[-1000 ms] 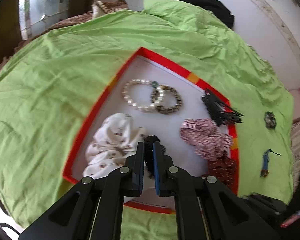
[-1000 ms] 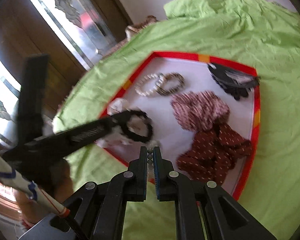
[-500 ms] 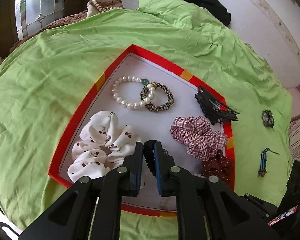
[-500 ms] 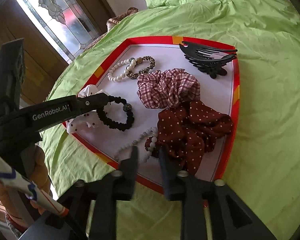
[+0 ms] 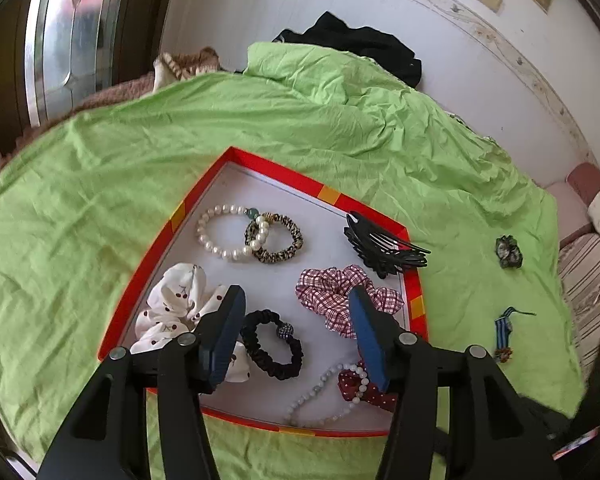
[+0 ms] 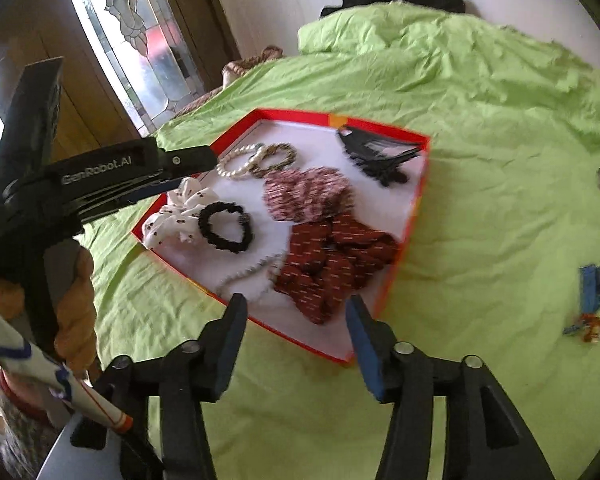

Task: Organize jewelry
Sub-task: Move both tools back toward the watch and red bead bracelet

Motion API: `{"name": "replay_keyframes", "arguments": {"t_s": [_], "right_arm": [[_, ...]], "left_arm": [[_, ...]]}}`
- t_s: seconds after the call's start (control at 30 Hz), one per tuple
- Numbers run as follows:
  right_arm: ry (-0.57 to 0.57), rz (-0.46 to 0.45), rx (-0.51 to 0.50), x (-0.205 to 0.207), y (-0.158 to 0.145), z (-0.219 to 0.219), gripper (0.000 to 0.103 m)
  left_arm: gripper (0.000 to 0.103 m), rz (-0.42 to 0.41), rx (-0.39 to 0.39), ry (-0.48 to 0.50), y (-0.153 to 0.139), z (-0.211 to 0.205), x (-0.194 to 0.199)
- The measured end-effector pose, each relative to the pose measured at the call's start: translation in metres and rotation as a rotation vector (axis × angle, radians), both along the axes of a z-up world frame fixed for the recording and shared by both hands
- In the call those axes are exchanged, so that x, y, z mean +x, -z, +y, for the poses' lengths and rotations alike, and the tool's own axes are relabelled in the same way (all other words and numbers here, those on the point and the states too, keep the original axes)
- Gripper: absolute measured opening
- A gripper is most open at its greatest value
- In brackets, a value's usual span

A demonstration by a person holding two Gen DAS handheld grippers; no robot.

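Red-rimmed shallow tray (image 5: 416, 284) on green bedsheet (image 5: 80, 220) holds four scrunchies, two bead bracelets, one black claw clip (image 5: 380, 248). Black beaded scrunchie (image 5: 272, 344) lies loose under left gripper (image 5: 296, 336), jaws opening, empty. Right gripper (image 6: 296, 340) opening, empty. Two trinkets outside the tray.

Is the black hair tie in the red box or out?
In. The black hair tie lies on the red box's white floor, beside the white scrunchie.
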State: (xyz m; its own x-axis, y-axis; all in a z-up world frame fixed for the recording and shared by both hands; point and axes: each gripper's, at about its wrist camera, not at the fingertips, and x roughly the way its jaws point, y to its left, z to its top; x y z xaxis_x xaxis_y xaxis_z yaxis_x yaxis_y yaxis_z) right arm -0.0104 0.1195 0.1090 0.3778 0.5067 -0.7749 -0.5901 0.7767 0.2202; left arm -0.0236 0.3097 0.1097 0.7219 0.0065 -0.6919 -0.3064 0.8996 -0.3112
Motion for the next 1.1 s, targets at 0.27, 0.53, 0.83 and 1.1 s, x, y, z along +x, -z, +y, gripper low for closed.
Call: {"name": "replay_keyframes", "arguments": {"t_s": [0.27,0.53,0.83,1.1], "right_arm": [[0.145,-0.013,-0.007,0.006,0.002,-0.083,0.059],[0.347,-0.008,-0.017,0.02,0.009,-0.192,0.059],[0.579,0.023,0.036,0.041,0.023,-0.297,0.059],[0.641,0.073,0.066,0.052,0.045,-0.323,0.059]], "left_arm": [[0.054,0.007,0.098,0.025,-0.001,-0.029,0.005],[0.054,-0.004,0.21,0.107,-0.002,-0.078,0.007],[0.055,0.004,0.26,0.231,0.009,-0.143,0.01],[0.055,0.041,0.28,0.344,0.03,-0.194,0.015]]}}
